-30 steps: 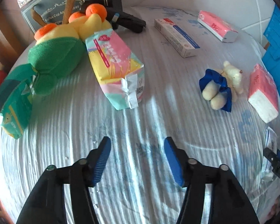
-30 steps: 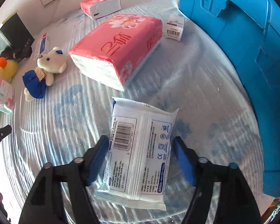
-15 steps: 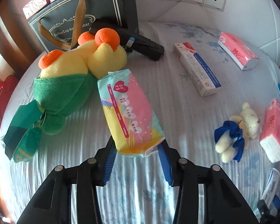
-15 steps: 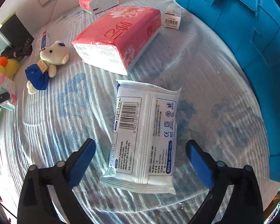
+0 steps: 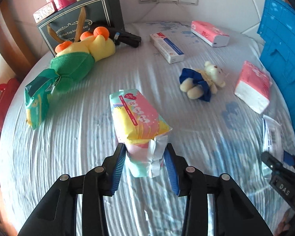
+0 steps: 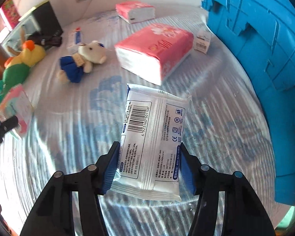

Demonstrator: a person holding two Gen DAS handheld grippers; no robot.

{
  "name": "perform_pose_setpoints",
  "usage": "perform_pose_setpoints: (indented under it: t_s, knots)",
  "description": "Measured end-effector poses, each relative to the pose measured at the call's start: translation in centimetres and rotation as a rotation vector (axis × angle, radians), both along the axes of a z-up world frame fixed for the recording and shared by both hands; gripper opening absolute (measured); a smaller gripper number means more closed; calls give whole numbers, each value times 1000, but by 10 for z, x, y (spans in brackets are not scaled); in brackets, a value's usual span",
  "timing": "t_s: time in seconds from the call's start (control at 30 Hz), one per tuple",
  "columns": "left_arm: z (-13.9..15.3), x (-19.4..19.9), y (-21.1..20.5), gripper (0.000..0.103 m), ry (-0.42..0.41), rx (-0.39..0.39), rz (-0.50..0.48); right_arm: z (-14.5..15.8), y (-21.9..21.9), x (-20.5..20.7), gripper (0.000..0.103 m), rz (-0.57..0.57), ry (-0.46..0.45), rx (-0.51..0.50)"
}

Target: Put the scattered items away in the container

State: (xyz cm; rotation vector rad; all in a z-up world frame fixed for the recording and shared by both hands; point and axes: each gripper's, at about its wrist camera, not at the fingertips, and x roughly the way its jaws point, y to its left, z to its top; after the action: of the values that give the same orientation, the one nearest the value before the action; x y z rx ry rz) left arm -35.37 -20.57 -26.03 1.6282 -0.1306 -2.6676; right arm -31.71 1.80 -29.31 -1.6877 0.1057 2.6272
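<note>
Left wrist view showed our left gripper point(image 5: 145, 158) closed on the near end of a pastel tissue pack point(image 5: 136, 121), its blue pads pinching the crimped foil seam, the pack raised off the striped bedsheet point(image 5: 78, 137). Right wrist view showed our right gripper point(image 6: 148, 165) closed across the lower half of a white wet-wipe packet point(image 6: 153, 135), barcode side up, also lifted clear. The blue plastic crate point(image 6: 265, 59) stood along the sheet's right edge, close beside the right gripper.

Both packs looked light, soft and squashy. We judged the film wrappers slippery, so a grip across the body would hold better than one on the seam; the tissue pack, held by its end, might sag or swing.

Still scattered on the sheet were a small bear in a blue dress point(image 5: 203, 83) near the middle, a pink tissue pack point(image 5: 253, 86) by the crate, another pink tissue pack point(image 5: 209, 33) and a long toothpaste box point(image 5: 166, 48) toward the far edge, and a yellow and green plush toy point(image 5: 78, 57) and a green packet point(image 5: 38, 102) at the left edge.
</note>
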Motion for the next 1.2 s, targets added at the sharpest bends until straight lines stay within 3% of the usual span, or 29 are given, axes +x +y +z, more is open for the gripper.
perform_pose_setpoints:
  t_s: [0.03, 0.1, 0.2, 0.27, 0.33, 0.4, 0.47, 0.73, 0.83, 0.97, 1.07, 1.2]
  knots:
    - [4, 8, 3, 39, 13, -5, 5, 6, -2, 9, 56, 22, 16, -6]
    - [14, 24, 6, 15, 37, -20, 30, 10, 7, 34, 56, 68, 46, -13]
    - [27, 47, 11, 5, 53, 1, 66, 18, -13, 16, 56, 139, 82, -25]
    - [28, 60, 11, 5, 53, -5, 95, 18, -16, 5, 56, 178, 77, -37]
    - [26, 74, 9, 9, 35, 6, 119, 16, -14, 10, 56, 198, 64, -33]
    - [20, 85, 6, 27, 11, 5, 129, 12, -13, 18, 56, 204, 45, -35]
    - [14, 94, 1, 53, 0, 1, 141, 8, -11, 29, 56, 203, 24, -41]
    - [5, 93, -9, 60, -28, 34, 121, -10, -13, 39, 56, 186, -28, -51]
    - [5, 85, 3, 74, -19, 31, 98, -10, -12, 37, 56, 184, -29, -47]
    - [0, 71, 12, 74, -46, 77, 124, -10, -9, 35, 57, 177, -31, -39]
    - [-3, 60, 21, 74, -45, 53, 105, -11, -8, 33, 56, 181, -44, -34]
    - [-9, 49, 27, 74, -46, -34, 30, -14, -12, 31, 56, 212, -61, -33]
